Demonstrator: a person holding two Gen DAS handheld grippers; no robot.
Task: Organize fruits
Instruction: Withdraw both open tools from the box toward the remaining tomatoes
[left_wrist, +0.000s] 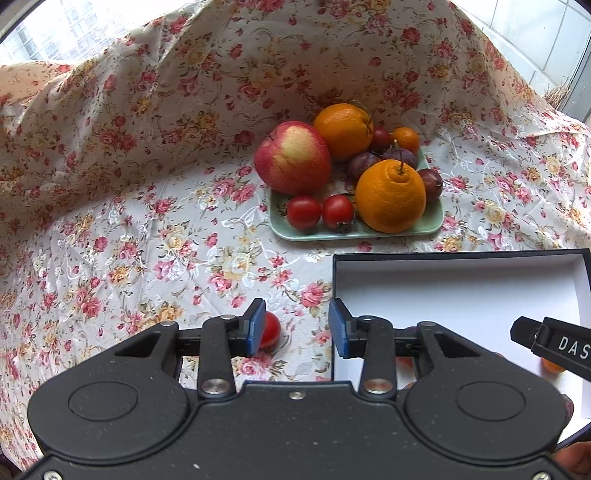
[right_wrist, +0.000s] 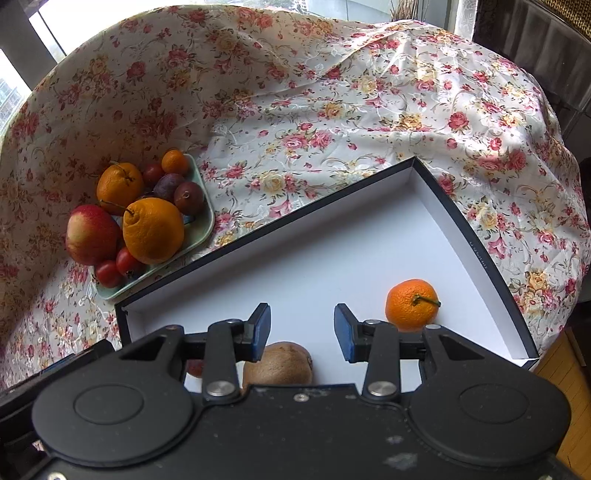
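The left gripper hangs with its blue-padded jaws spread and nothing between them; a small glossy red tomato, half hidden behind the left pad, lies on the cloth just outside the box's near left corner. The right gripper is likewise parted and empty, above the box floor. The box is a shallow rectangular tray of stiff card, dark outside and matt white inside. In its near end lies a fuzzy brown kiwi, its lower half cut off by the gripper body, and beside it a reddish fruit too hidden to name. Toward the box's right wall sits a dimpled mandarin with a stalk. Beyond the box's far left edge, close to it, stands a pale green smooth-rimmed tray piled with fruit: two shiny tomatoes, a knobby orange, a red-yellow apple, dark plums, a second orange and a small mandarin. Glossy flowered cloth covers everything, rising in creased folds behind the tray.
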